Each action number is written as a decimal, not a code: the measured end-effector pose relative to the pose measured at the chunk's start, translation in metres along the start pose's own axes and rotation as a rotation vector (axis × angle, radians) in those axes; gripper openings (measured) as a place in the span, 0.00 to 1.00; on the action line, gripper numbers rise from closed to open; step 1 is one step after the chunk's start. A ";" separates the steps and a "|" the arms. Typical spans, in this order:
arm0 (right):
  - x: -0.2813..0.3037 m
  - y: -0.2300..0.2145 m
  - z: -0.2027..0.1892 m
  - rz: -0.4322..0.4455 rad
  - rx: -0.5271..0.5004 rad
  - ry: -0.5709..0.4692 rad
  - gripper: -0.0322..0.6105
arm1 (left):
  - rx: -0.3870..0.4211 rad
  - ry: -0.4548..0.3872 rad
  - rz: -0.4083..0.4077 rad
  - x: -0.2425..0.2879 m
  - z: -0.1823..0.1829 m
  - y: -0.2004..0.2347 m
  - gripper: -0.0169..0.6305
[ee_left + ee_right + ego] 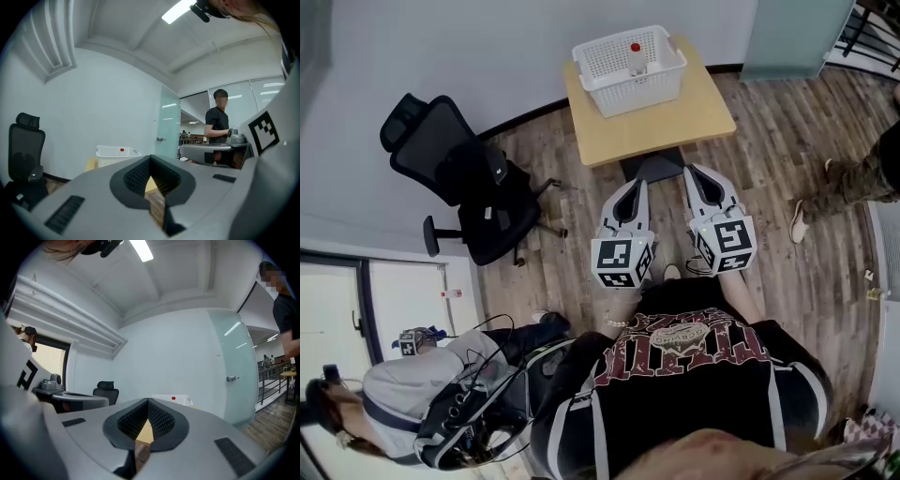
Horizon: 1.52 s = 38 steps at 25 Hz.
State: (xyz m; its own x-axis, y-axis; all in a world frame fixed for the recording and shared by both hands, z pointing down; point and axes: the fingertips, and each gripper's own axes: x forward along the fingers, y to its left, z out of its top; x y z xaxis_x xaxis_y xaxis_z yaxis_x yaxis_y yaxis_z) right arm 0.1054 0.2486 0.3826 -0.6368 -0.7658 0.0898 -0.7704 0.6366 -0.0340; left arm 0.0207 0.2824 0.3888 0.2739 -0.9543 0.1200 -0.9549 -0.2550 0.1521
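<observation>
My left gripper (637,187) and right gripper (695,173) are held side by side at waist height, pointing at a small wooden table (675,122). Both are shut with nothing between the jaws, and neither touches anything. On the table stands a white mesh basket (614,94) holding a small bottle with a red cap (636,56). In the left gripper view the jaws (150,159) meet in front of the basket (112,152). In the right gripper view the jaws (148,401) meet below the basket (172,401). The table edge lies just beyond the fingertips.
A black office chair (464,178) stands on the wood floor left of the table. A frosted glass door (792,33) is at the far right. One person stands at the right (862,178); another sits at the lower left (412,394) among cables.
</observation>
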 end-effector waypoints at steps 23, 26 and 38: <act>0.059 -0.018 0.002 -0.022 -0.011 0.000 0.08 | -0.002 0.006 -0.009 0.048 0.009 0.042 0.10; 0.087 -0.017 0.006 -0.036 -0.014 0.012 0.08 | -0.008 0.012 -0.020 0.062 0.016 0.066 0.10; 0.137 -0.026 0.004 -0.060 -0.016 0.011 0.08 | 0.007 0.019 -0.063 0.105 0.019 0.099 0.10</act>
State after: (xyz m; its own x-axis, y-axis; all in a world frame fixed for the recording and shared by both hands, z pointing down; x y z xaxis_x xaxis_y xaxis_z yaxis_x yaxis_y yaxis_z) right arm 0.0380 0.1266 0.3922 -0.5893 -0.8015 0.1020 -0.8064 0.5913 -0.0122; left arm -0.0470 0.1541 0.3973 0.3355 -0.9331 0.1293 -0.9365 -0.3155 0.1531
